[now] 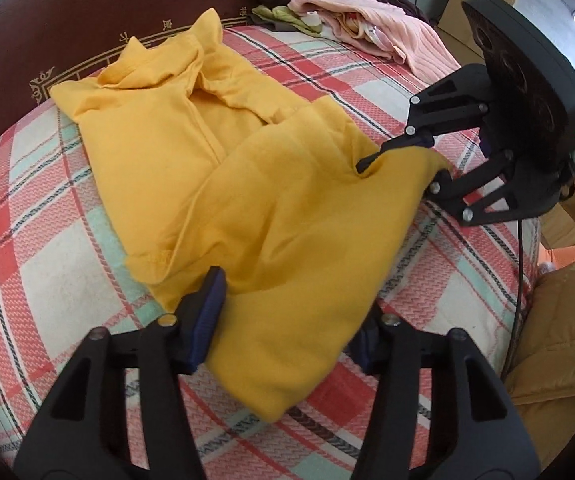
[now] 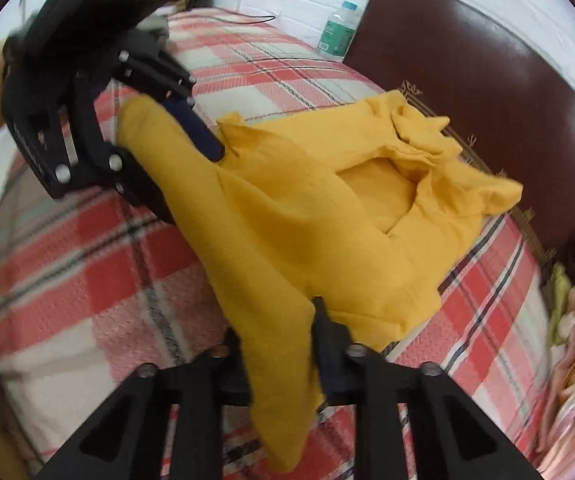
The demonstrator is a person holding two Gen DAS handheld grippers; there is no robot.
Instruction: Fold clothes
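You have one yellow shirt (image 1: 247, 184) spread on the one plaid-covered bed (image 1: 47, 248). You hold two grippers: the left gripper (image 1: 287, 320) and the right gripper (image 2: 279, 344). At the bed's far right corner sits one heap of clothes (image 1: 351, 16), in which you can count at least three garments: one pink, one dark brown, one olive green. One plastic bottle (image 2: 337, 32) stands beyond the bed's far edge.

Bed (image 1: 47, 208) covered in a red, cream and mint plaid blanket. Yellow shirt (image 1: 191, 140) spread mid-bed, collar up near the dark brown headboard (image 1: 87, 20) edge. Heap of clothes — pink (image 1: 387, 28), green, dark brown — piled at the far corner by the headboard.
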